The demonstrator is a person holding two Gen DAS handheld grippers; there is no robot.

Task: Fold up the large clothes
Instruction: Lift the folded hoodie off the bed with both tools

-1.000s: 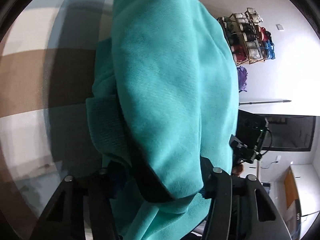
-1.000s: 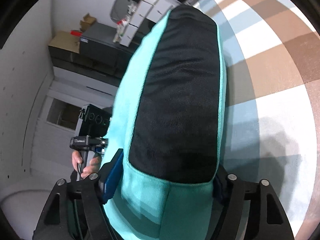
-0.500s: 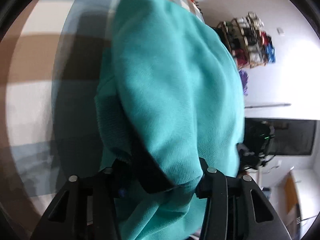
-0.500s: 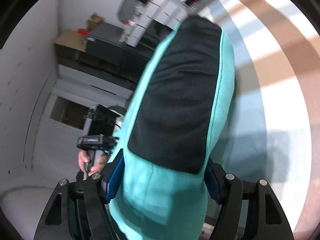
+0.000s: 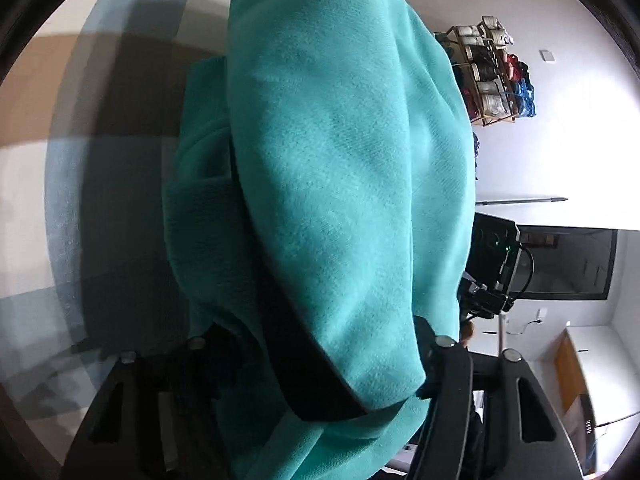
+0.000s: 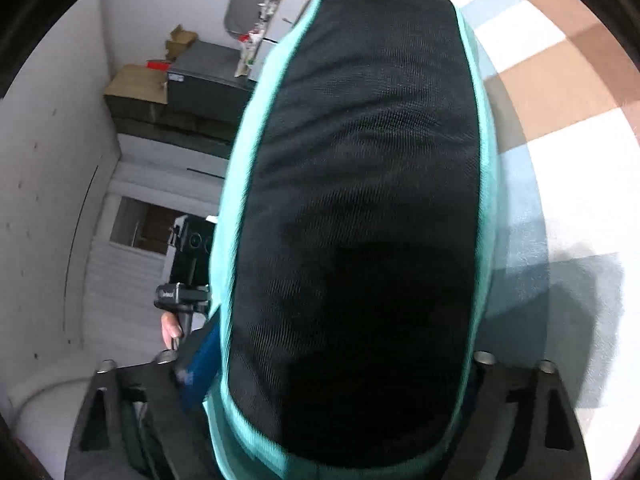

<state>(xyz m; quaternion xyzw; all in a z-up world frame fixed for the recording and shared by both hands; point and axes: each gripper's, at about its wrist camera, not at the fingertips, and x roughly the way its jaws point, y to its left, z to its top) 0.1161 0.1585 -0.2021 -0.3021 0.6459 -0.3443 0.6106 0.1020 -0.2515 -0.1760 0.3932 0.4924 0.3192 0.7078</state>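
Left wrist view: a teal sweatshirt (image 5: 344, 184), bunched into a thick fold, fills the gap of the left claw (image 5: 320, 360) and hangs forward over a checked surface (image 5: 60, 168) of brown, white and pale blue squares; whether that surface is a bench cover or a floor rug cannot be told. Both claws are opening with cloth still between their fingers. In the right wrist view the right claw (image 6: 332, 364) straddles the same garment where its black mesh lining (image 6: 360, 200) faces the camera, and a hand (image 6: 172, 326) gripping the other tool's handle shows at left. The step in hand appears to be the set-down and release of a carried fold. The next move would call for letting the fabric settle on the surface, widening the fingers until the cloth drops free, then backing out without dragging the fold.
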